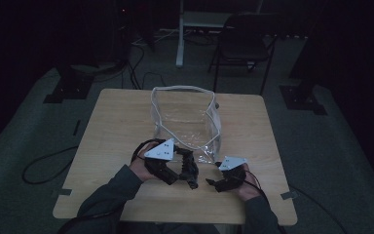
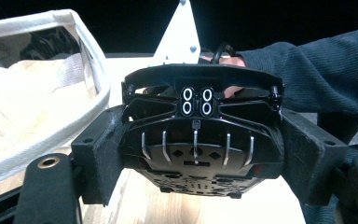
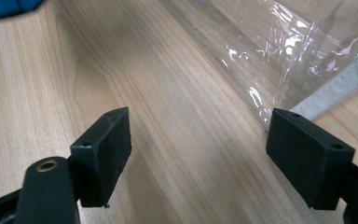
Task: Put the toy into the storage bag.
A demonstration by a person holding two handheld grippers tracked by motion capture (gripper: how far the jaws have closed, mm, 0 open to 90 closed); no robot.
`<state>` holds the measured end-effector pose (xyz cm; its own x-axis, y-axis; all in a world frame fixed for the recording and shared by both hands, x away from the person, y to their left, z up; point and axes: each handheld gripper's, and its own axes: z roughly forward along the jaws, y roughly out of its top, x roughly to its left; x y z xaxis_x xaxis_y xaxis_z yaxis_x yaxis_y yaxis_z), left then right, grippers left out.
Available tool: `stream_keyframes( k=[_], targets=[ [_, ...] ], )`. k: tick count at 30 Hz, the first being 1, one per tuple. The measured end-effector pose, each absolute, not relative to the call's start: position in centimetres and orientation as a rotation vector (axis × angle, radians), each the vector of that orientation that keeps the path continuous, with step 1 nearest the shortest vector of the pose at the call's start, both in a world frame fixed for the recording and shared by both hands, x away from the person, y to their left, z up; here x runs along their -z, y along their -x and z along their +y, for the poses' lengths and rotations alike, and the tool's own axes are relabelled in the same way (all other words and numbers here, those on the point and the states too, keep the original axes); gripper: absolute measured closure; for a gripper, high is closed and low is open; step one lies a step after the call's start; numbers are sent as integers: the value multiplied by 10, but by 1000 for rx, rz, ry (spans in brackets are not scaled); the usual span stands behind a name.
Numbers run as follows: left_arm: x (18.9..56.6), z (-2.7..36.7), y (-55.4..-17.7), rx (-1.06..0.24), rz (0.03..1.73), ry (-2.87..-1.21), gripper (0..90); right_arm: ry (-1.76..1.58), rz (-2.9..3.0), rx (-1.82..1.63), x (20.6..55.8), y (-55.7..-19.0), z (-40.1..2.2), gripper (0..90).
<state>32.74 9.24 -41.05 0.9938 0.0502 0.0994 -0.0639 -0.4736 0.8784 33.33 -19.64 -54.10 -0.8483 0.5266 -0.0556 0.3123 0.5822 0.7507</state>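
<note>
Clear plastic bag [image 1: 187, 119] stands upright on the wooden table [image 1: 112, 126] in the high view, its mouth open and edged with a pale trim, a little beyond the middle of the tabletop. Just in front of the bag's near end, the left gripper [image 1: 191, 181] and the right gripper [image 1: 213, 184] face each other close together, each in one of the person's hands, with a grey three-cornered plate on top; dark sleeves come in from the bottom edge. In the left gripper view, its two black jaws stand wide apart and between them sits the front of the right gripper [image 2: 196, 140], a black body with four small white rings; whether the pads press on it I cannot tell. The bag [image 2: 42, 88] rises at the left of that view, pale trim along its rim, and a sleeve [image 2: 317, 74] reaches in from the right. In the right gripper view, the jaws are released and spread wide over bare wood [image 3: 42, 79], nothing between them, and the bag's crinkled clear wall [image 3: 270, 51] lies just beyond the right-hand jaw.
</note>
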Motion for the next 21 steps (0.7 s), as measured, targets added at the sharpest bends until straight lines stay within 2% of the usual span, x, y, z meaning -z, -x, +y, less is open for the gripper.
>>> stream_keyframes(
  k=[21],
  targets=[
    [393,111,-330,-126,17,-2015,245,-742,2566,-1121,548,-337,-195,215]
  ],
)
